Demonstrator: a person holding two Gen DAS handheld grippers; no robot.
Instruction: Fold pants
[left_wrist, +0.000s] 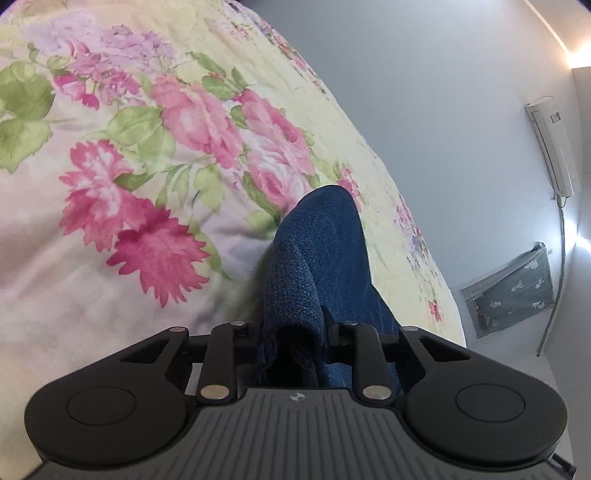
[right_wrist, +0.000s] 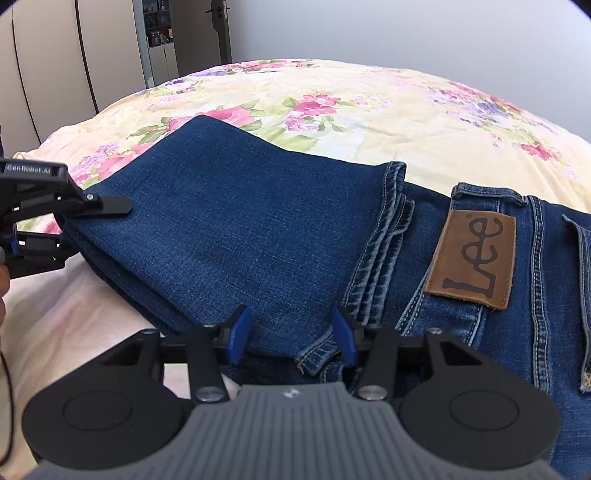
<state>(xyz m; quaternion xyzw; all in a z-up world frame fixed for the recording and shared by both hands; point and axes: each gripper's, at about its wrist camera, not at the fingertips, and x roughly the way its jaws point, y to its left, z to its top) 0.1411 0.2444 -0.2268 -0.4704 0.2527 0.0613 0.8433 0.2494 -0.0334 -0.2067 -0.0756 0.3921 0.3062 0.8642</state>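
Dark blue jeans (right_wrist: 236, 221) lie folded on a floral bedspread (right_wrist: 369, 110), legs doubled over toward the waistband with its brown leather Lee patch (right_wrist: 476, 258). My left gripper (right_wrist: 79, 229) comes in from the left, rolled on its side. Its upper finger (right_wrist: 110, 205) lies on top of the fold and the lower one is hidden beneath. In the left wrist view the jeans (left_wrist: 325, 251) fill the left gripper (left_wrist: 291, 325), pinched. My right gripper (right_wrist: 291, 332) hovers at the near edge, blue pads (right_wrist: 238, 332) apart, with flat hem cloth between them.
The bedspread (left_wrist: 147, 147) stretches wide beyond the jeans. A wardrobe (right_wrist: 55, 55) and a shelf unit (right_wrist: 159, 37) stand behind the bed. A wall air conditioner (left_wrist: 550, 147) and a grey hanging cloth (left_wrist: 513, 291) are on the far wall. A hand (right_wrist: 3, 280) shows at the left edge.
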